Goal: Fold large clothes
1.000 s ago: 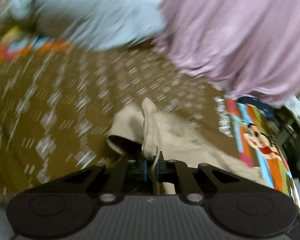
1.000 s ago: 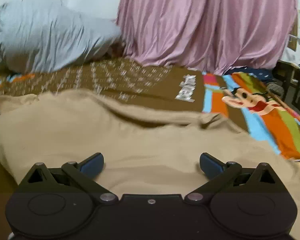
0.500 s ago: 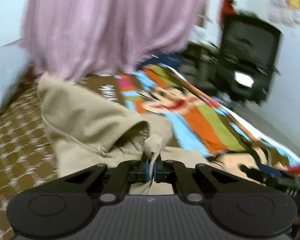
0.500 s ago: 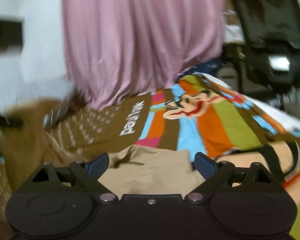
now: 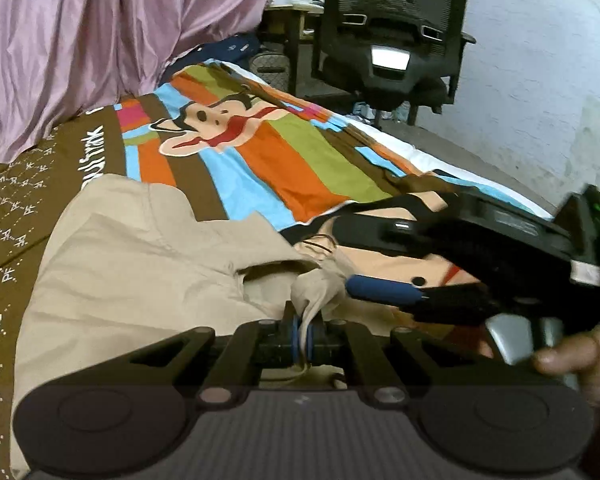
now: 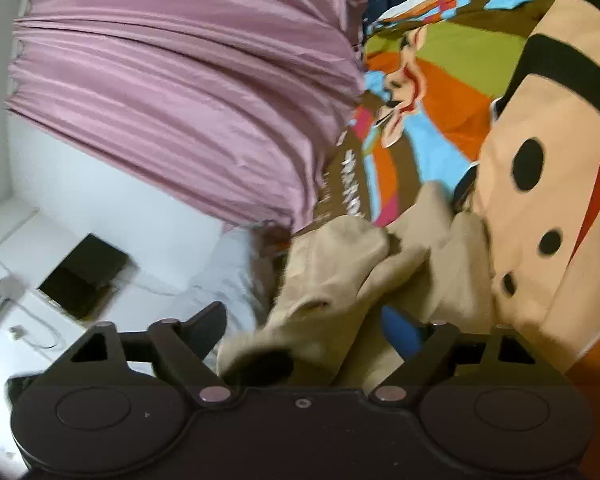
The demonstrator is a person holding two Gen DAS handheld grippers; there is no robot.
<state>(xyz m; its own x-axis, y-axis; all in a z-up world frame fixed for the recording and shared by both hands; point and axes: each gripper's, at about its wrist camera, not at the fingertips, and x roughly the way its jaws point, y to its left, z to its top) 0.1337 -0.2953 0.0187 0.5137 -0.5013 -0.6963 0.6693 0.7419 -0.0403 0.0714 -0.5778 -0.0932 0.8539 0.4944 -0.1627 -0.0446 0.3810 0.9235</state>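
A large beige garment (image 5: 140,264) lies on the bed, folded over itself. My left gripper (image 5: 305,332) is shut on a bunched corner of it. My right gripper (image 5: 380,290) comes in from the right in the left wrist view, its blue-padded fingers (image 5: 380,290) apart beside that pinched corner. In the right wrist view the right gripper (image 6: 312,324) is open, with bunched beige fabric (image 6: 340,280) sitting between its spread fingers.
The bed has a brown patterned and bright striped cartoon bedsheet (image 5: 284,160). A pink curtain (image 5: 100,40) hangs at the far side. A black office chair (image 5: 392,28) stands beyond the bed by a white wall. A white shelf with a black box (image 6: 84,276) shows left.
My left gripper has carried the pinched beige corner across the garment towards the striped side. My right gripper has swung round and tilted, and now has bunched fabric between its open fingers.
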